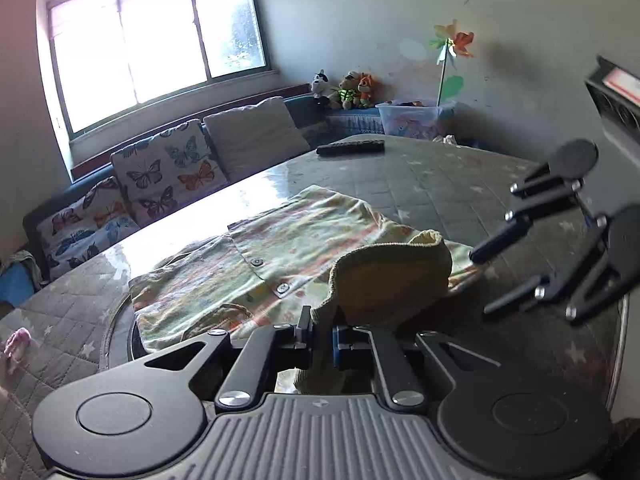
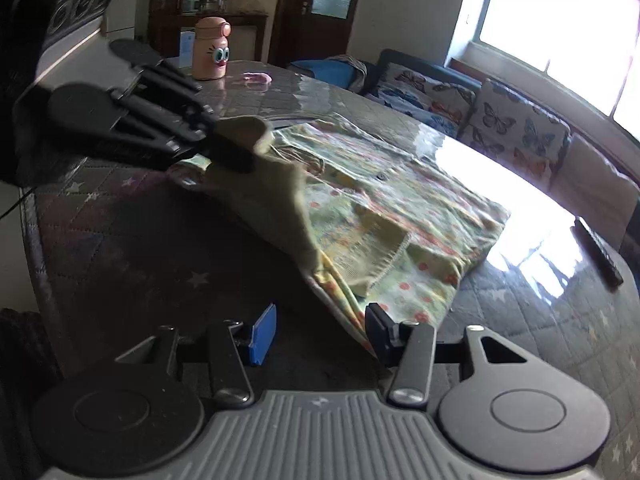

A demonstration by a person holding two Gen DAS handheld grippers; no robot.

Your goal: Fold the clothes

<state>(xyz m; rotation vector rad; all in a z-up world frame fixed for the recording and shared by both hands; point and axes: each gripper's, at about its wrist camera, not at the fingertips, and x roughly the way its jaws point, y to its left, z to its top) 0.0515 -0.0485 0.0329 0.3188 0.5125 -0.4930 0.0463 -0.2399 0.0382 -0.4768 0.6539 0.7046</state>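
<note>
— Folding is under way, it would seem: a ribbed yellow-green cuff (image 1: 390,276) of the pale floral button-front garment (image 1: 280,256) is pinched in the closed jaws of the left gripper (image 1: 322,342) and is held lifted off the cloth.

— And the other side?

— The right gripper (image 2: 320,334) is seen with its jaws standing apart; nothing is pressed between the blue pad and the black one, though the garment's near edge lies just beside the black one. No grip can be claimed there.

— Where is the garment placed?

— It is spread mostly flat on the round table (image 1: 460,184), which is covered by a grey quilted, star-printed cloth under a glossy clear sheet. Only the sleeve end is raised.

— What is called for next?

— Judged from this, the sleeve would need to be carried across the body panel and laid flat, with the right jaws closed on the near hem or kept clear, so that the cloth is not dragged on the slick sheet.

— The room?

— A black remote control (image 1: 350,147) is left at the far side of the table, and a peach cartoon-faced bottle (image 2: 211,49) well apart from the garment. A dark sofa with butterfly-print cushions (image 1: 168,168) is set beneath a bright window (image 1: 156,44).
</note>
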